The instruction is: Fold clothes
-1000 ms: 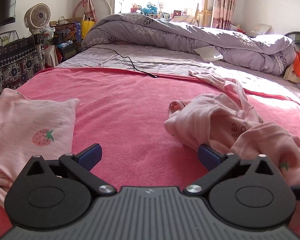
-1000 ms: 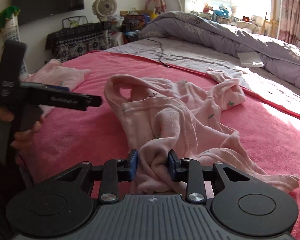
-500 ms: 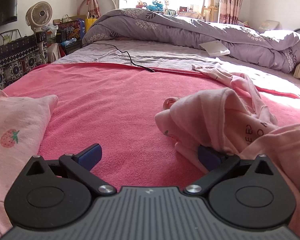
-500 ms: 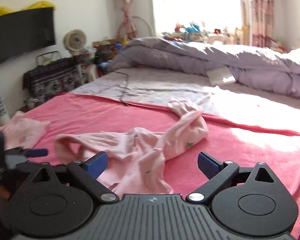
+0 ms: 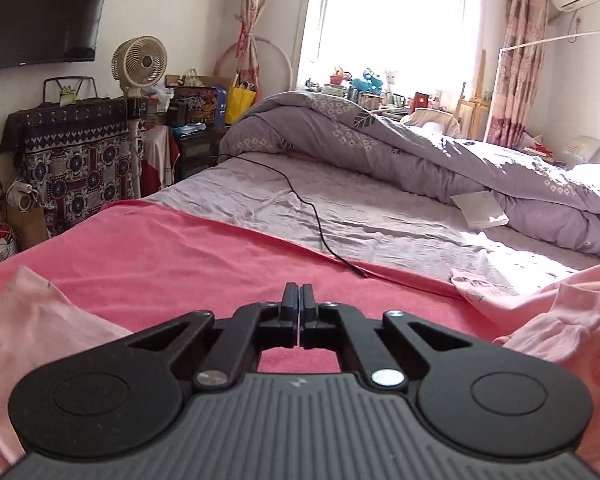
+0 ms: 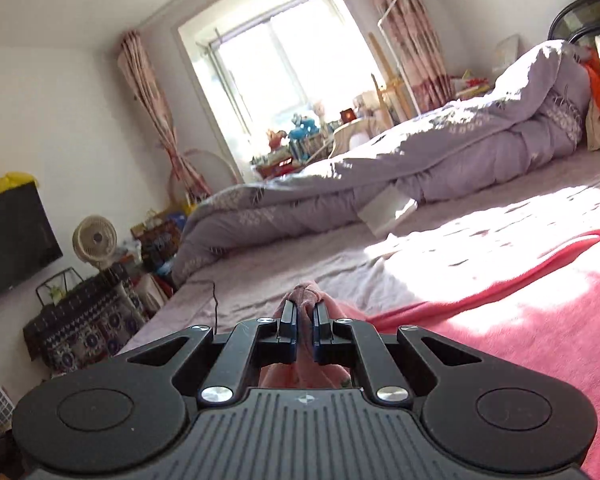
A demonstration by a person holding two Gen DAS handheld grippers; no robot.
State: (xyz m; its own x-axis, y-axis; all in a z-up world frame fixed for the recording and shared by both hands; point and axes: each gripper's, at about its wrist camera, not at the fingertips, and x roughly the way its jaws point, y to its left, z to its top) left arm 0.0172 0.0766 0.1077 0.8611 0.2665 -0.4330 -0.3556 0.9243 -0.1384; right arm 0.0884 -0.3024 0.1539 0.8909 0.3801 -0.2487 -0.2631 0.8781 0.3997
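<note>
Your left gripper (image 5: 299,304) snapped closed w/ nothing visible between the fingers — a sec ago they were spread wide beside the crumpled pink top, which now lay off to the right of it on the red blanket (image 5: 204,256), bunched, strawberry print showing (image 5: 556,320). Looked like a missed grab on that side. Your right gripper (image 6: 305,316) also closed, but on a fold of pink cloth (image 6: 306,294) poking out past the tips, and it was lifted off the bed. So only one side of the top was held; you'd prob. need to re-grab w/ the left before spreading it flat. A second pink garment (image 5: 28,328) sat at left, untouched.
</note>
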